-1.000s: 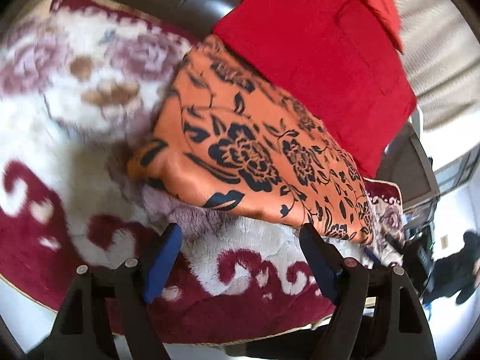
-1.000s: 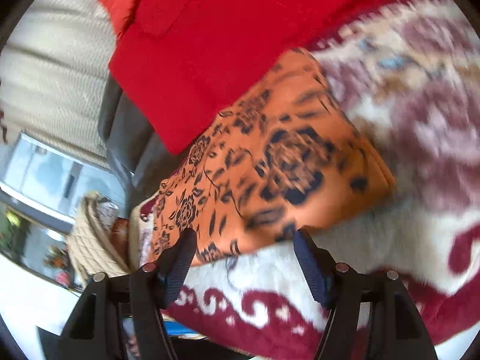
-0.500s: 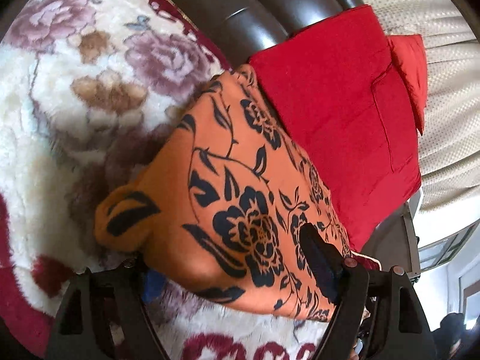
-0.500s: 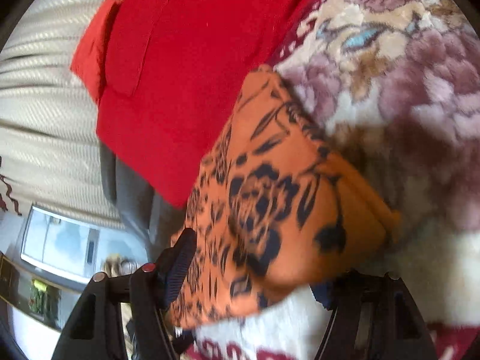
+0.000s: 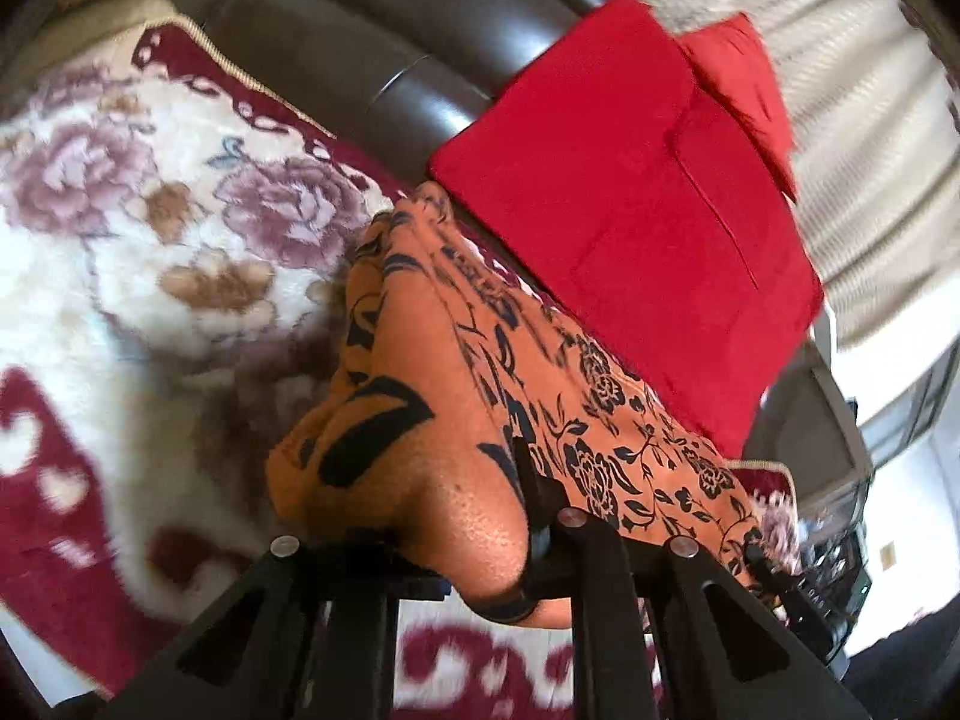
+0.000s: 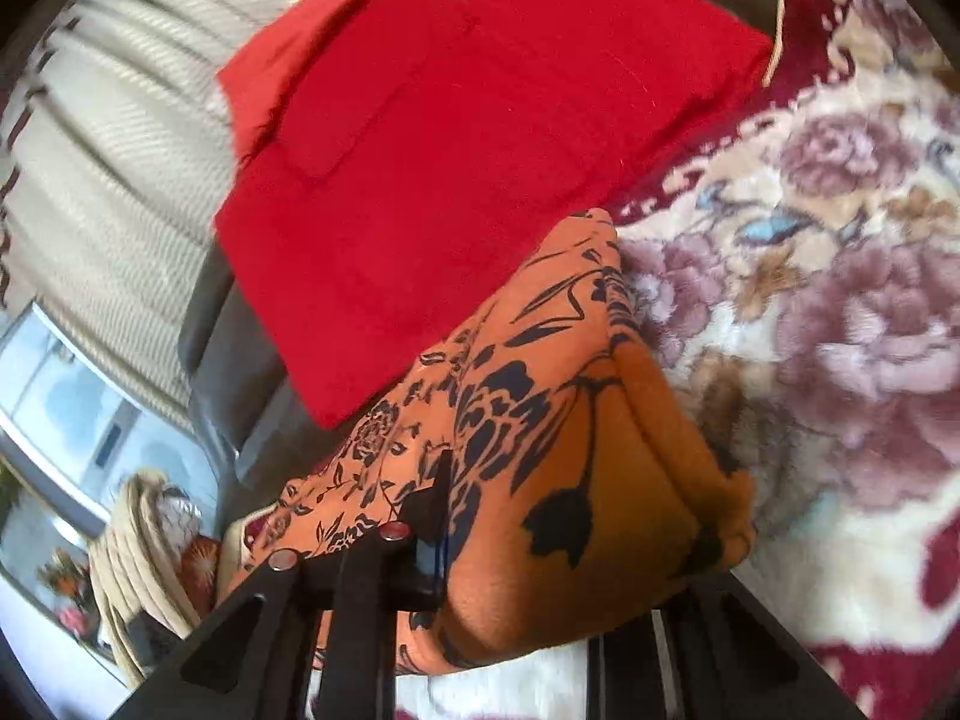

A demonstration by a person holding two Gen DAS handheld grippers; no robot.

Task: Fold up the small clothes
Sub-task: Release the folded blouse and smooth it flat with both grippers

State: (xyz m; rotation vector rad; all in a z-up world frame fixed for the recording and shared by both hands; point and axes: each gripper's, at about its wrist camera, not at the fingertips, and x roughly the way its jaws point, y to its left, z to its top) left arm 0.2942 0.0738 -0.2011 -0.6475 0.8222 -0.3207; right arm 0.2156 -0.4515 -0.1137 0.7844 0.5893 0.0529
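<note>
Left hand-held gripper (image 5: pixel 480 546): jaws closing, pinching a bunched corner of the orange floral garment (image 5: pixel 540 396). Right hand-held gripper (image 6: pixel 540 564): jaws closing too, cloth of the same garment bulging between its fingers at the opposite corner. Garment lies folded on the plush flowered blanket (image 5: pixel 150 252), its far edge just beside the red folded cloth (image 5: pixel 630 192). Dark sofa back (image 5: pixel 384 42) runs behind. Open blanket lies to the outer side of each corner.
</note>
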